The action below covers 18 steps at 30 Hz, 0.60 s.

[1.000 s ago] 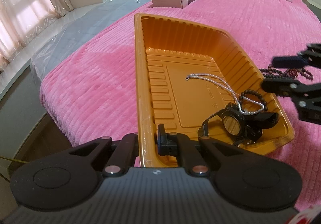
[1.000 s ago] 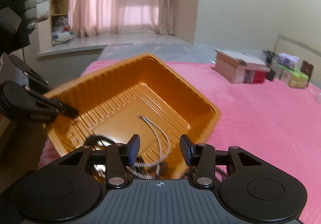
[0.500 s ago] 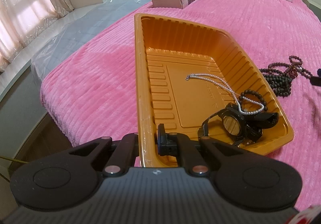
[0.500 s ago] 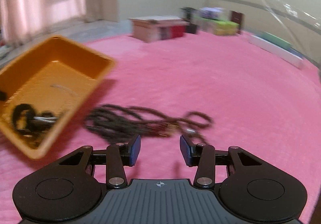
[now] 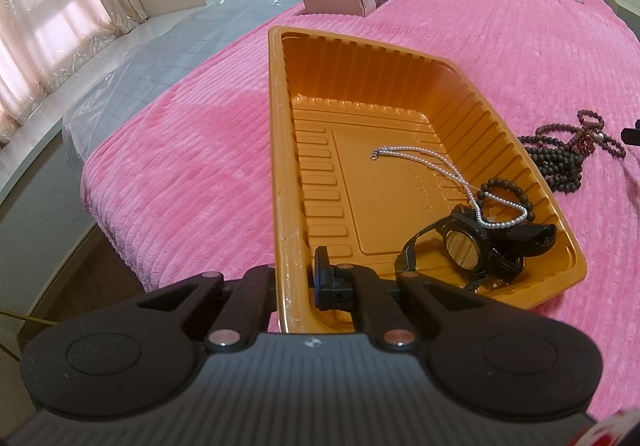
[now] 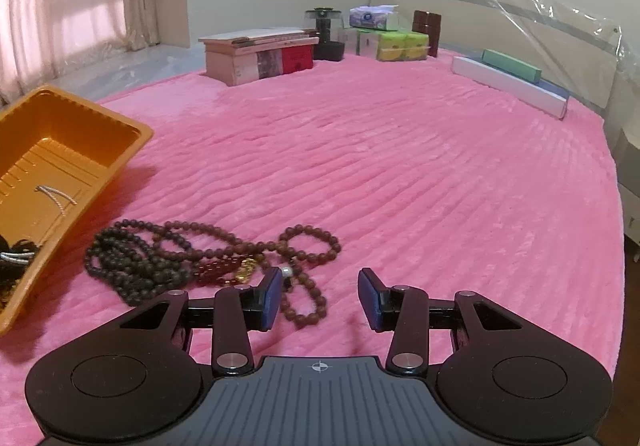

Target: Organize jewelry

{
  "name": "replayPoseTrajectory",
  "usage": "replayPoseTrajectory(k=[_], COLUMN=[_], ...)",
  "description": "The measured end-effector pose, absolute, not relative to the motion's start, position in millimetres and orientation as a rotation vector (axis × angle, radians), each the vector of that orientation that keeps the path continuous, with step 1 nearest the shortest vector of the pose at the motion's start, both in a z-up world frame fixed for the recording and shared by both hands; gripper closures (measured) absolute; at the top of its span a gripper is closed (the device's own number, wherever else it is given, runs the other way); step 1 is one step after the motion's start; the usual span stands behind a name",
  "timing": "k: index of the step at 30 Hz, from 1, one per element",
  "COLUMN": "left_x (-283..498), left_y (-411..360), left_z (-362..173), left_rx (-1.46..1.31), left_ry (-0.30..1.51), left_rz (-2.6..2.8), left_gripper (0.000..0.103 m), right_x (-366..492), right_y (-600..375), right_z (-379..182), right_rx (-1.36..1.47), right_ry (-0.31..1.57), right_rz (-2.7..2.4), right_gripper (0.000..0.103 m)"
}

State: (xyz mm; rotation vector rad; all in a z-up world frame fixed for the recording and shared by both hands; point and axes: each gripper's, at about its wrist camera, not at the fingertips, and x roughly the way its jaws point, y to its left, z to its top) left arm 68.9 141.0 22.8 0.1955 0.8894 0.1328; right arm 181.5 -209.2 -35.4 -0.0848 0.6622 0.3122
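Observation:
An orange plastic tray lies on the pink bedspread. In it lie a pearl necklace, a small dark bead bracelet and a black watch. My left gripper is shut on the tray's near left rim. A tangle of dark brown bead necklaces with a red and gold piece lies on the bedspread right of the tray; it also shows in the left wrist view. My right gripper is open and empty, just in front of the beads' near loop.
A stack of books and boxes, tissue packs and long flat boxes stand along the bed's far side. The bed's edge drops off to the left of the tray. Pink bedspread stretches to the right.
My right gripper has swung away from over the tray to the right and now faces the bead necklaces on the bedspread. The left gripper and tray have not moved.

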Motion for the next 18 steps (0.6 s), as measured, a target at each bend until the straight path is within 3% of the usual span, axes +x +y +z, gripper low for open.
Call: replayPoseTrajectory(k=[2,7,18], left_x=[68.4,68.3,68.0], left_y=[141.2,141.2,141.2], left_z=[23.2,23.5,23.8], left_rx=[0.195,0.193,0.194], left_ry=[0.889,0.890,0.890], left_rz=[0.133,0.135,0.135], left_gripper=[0.100,0.100,0.100], right_x=[184.2,188.7,206.0], right_y=[-208.1,-196.4,-177.8], right_z=[-37.2,-45.0,-58.3], right_rx=[-0.093,-0.133,-0.160], right_ry=[0.668,0.675,0.698], right_rz=[0.326,0.382,0.399], right_gripper=[0.075,0.083,0.092])
